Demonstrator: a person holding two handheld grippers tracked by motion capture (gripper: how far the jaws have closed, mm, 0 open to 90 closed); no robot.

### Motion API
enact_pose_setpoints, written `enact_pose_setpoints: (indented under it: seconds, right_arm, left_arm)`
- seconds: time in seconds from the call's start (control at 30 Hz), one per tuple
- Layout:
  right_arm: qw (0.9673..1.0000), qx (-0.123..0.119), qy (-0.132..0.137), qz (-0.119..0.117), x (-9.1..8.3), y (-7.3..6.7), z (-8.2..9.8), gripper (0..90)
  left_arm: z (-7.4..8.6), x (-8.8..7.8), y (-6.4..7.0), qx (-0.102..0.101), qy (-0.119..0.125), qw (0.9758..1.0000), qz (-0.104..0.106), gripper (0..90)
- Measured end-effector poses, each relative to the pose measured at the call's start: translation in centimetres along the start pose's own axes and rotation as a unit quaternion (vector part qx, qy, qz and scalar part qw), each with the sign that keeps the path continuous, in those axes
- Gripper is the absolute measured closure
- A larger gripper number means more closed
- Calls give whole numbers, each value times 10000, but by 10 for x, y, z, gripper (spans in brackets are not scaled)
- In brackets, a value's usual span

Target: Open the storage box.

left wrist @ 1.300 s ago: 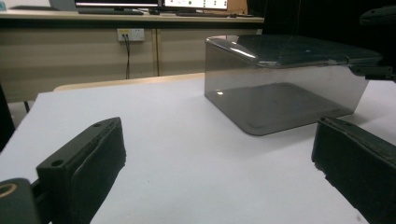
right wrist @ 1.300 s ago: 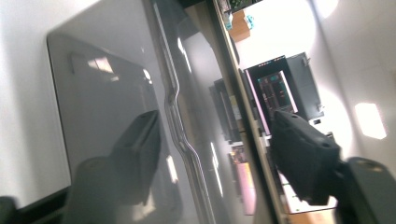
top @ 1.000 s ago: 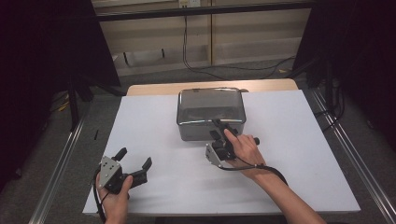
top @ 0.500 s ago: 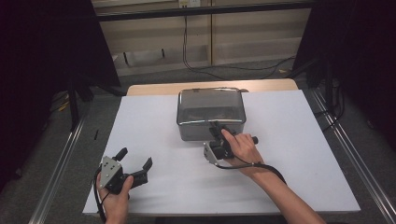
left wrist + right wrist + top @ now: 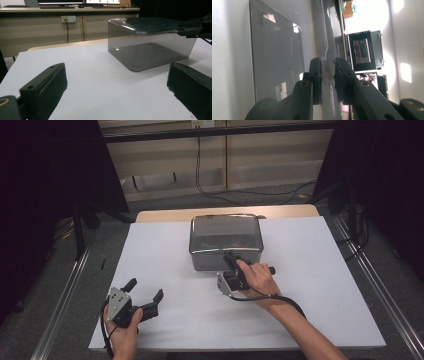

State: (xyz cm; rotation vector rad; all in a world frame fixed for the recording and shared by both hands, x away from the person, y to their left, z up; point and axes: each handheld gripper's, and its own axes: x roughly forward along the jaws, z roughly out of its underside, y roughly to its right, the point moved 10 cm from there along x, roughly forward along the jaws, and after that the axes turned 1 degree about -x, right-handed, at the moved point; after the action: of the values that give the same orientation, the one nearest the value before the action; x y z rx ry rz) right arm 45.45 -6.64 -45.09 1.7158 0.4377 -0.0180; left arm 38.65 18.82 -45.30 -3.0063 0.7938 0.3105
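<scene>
right gripper (image 5: 231,257) jaws closed on box lid (image 5: 226,232) near edge, lid level

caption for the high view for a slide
Right tongs clamp the near rim of a smoky translucent plastic box; left tongs rest open.

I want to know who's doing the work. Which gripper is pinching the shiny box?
The right gripper: its jaws have just closed on the near rim of the smoky clear box. The left gripper gapes open, apart.
</scene>
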Motion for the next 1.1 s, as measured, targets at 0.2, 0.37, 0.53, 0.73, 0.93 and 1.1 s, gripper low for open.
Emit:
enact_pose_setpoints:
  seconds: [0.2,0.37,0.53,0.73,0.93,1.1]
  right_arm:
    - [10000,-33,-16,42,-1,0,-1,779]
    - [10000,1,19,59,-1,3,-1,784]
    - [10000,22,40,53,-1,4,-1,784]
    - [9999,11,73,121,-2,7,-1,787]
    - [9998,72,73,158,-3,11,-1,789]
    - [9998,79,89,173,-2,12,-2,790]
  left_arm:
    - [1,0,-1,35,-32,10000,-13,28]
    - [1,2,0,-21,-41,10000,17,28]
    - [2,3,0,-51,-81,9999,31,28]
    - [2,5,3,-94,-119,9998,129,41]
    - [-2,8,6,-218,-68,9994,253,50]
    - [-4,11,9,-199,-102,9990,397,51]
